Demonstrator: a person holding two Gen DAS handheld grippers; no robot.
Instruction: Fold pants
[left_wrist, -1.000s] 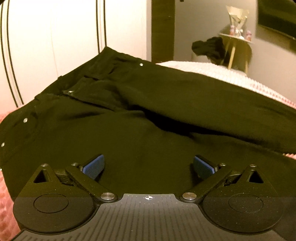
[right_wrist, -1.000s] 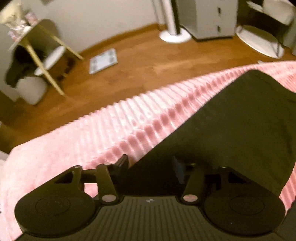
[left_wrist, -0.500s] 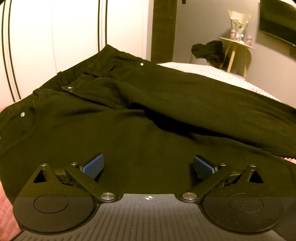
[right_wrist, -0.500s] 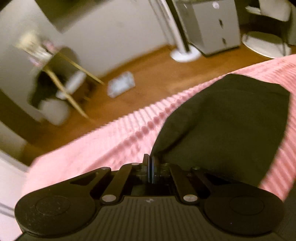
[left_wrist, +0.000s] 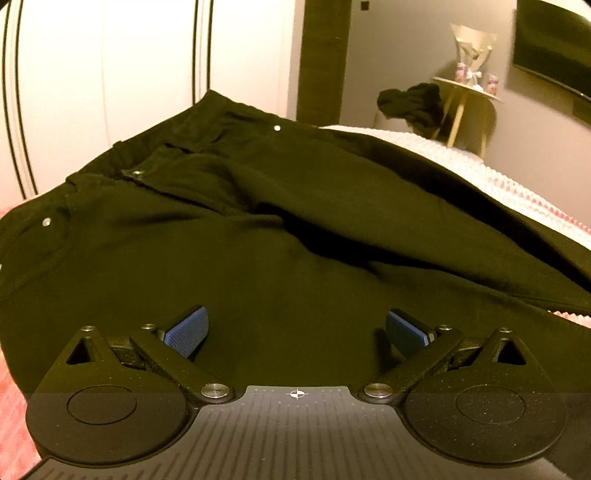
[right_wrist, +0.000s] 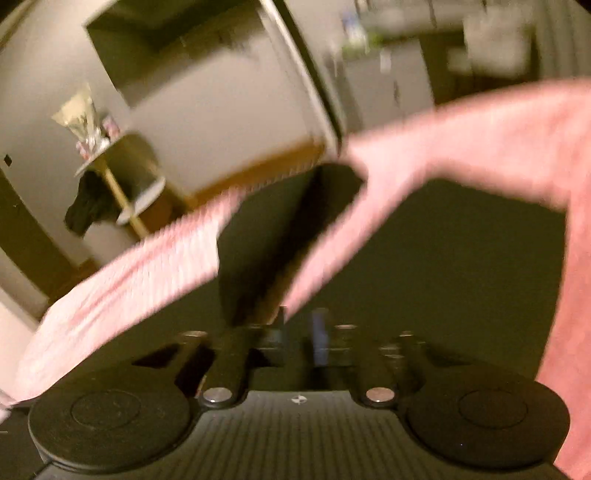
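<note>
Black pants (left_wrist: 280, 229) lie spread on a pink ribbed bedspread (left_wrist: 532, 195), waistband with metal buttons at the far left. My left gripper (left_wrist: 295, 328) is open, its blue pads (left_wrist: 186, 330) low over the near leg fabric, holding nothing. In the blurred right wrist view my right gripper (right_wrist: 299, 332) is shut on the pants leg end (right_wrist: 443, 266), which it holds lifted off the bedspread (right_wrist: 147, 266). A dark fold (right_wrist: 280, 236) of the leg runs away from the jaws.
A small gold-legged side table (left_wrist: 465, 107) with dark clothing draped on it stands beyond the bed; it also shows in the right wrist view (right_wrist: 110, 177). White wardrobe doors (left_wrist: 110, 74) are behind the waistband. A wooden floor and grey cabinet (right_wrist: 388, 85) lie past the bed.
My right gripper closed on the leg end and lifted it, swinging upward so the view tilted toward the wall. My left gripper stayed open and crept slightly over the pants.
</note>
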